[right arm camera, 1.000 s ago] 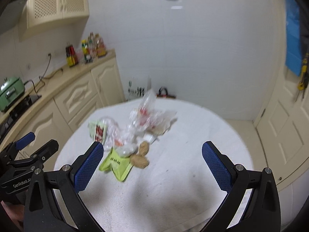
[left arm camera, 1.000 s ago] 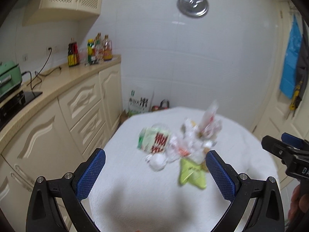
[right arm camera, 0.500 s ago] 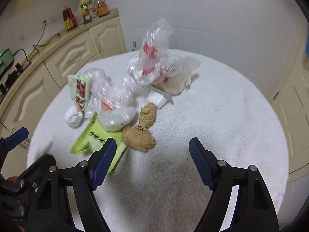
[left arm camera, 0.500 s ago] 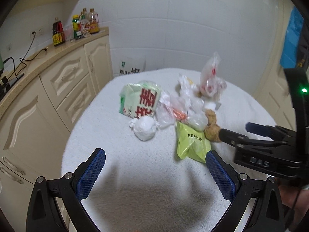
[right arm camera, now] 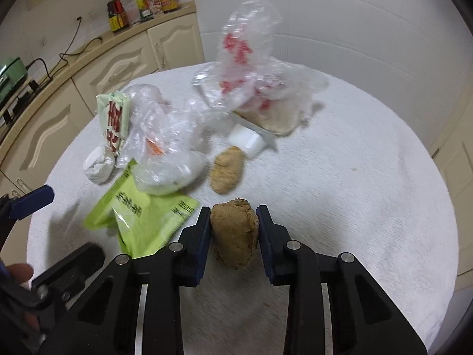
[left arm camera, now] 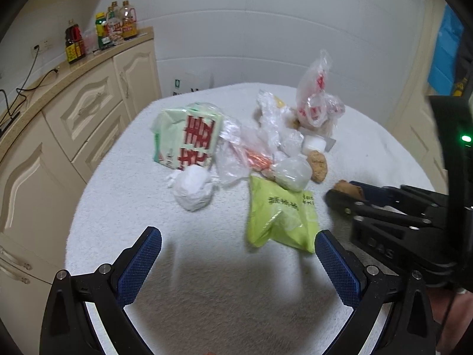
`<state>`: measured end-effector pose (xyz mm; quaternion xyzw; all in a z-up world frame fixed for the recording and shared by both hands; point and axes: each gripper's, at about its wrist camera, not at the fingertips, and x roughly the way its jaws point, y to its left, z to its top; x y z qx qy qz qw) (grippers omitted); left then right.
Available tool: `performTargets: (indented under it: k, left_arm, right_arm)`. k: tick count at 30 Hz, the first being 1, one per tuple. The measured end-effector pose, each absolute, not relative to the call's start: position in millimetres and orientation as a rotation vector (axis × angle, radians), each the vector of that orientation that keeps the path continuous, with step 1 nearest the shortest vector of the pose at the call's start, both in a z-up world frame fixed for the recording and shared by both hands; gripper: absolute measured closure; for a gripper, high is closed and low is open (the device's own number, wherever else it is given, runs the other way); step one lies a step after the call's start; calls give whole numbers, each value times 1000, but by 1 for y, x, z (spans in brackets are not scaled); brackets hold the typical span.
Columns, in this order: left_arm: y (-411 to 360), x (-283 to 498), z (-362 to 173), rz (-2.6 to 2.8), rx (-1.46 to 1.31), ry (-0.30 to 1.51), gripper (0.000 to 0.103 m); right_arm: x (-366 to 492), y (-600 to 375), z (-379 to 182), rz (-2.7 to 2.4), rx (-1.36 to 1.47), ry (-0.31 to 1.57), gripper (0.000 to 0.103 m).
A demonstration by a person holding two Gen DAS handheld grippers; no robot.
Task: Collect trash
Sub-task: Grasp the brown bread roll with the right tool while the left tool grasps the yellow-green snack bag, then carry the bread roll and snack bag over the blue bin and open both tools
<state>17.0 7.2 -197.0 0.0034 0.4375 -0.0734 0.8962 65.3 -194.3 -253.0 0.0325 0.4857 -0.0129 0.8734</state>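
A heap of trash lies on a round table with a white cloth. My right gripper is shut on a brown crumpled lump; the lump also shows in the left wrist view. A second brown lump lies just beyond it. A lime-green snack packet, a white paper wad, a green-and-red carton and clear plastic bags make up the rest. My left gripper is open and empty, above the cloth near the packet.
Cream kitchen cabinets with a worktop run along the left, with sauce bottles at the far end. A white tiled wall stands behind the table. A cream door is on the right.
My right gripper has moved forward and closed on the nearer brown lump. My left gripper has come lower and closer to the trash heap, still open.
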Motion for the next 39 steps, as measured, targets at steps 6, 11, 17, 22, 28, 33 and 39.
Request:
performTargets:
  k: [6,11,17,22,28,33,39]
  left_arm:
    - [-9,36,-218,-180,40,933,2]
    - [-19,56,-237,-184,73,966,33]
    - [-20,62,-237,-249,17,966,75]
    - [-12,57,-235,-278,-27,953,79]
    - [-6,44,-226,-283,-39,922,79]
    - [-10,24,-201,-302,-23,863,79]
    - [-25,3,-164,-344,-4,787,79]
  right_arm:
    - [45,-220,-247,-54,132,1003,72]
    - [36,-231,-243,-71,161,994,72]
    - [31,-235,-237,-63,187,980,72]
    - [21,-238,-233,-54,209,967,72]
    - [9,-243,-224,-50,231,946,72]
    - [-5,-250,-210,-56,243,913,72]
    - [-23,-258,-187,-65,249,860,72]
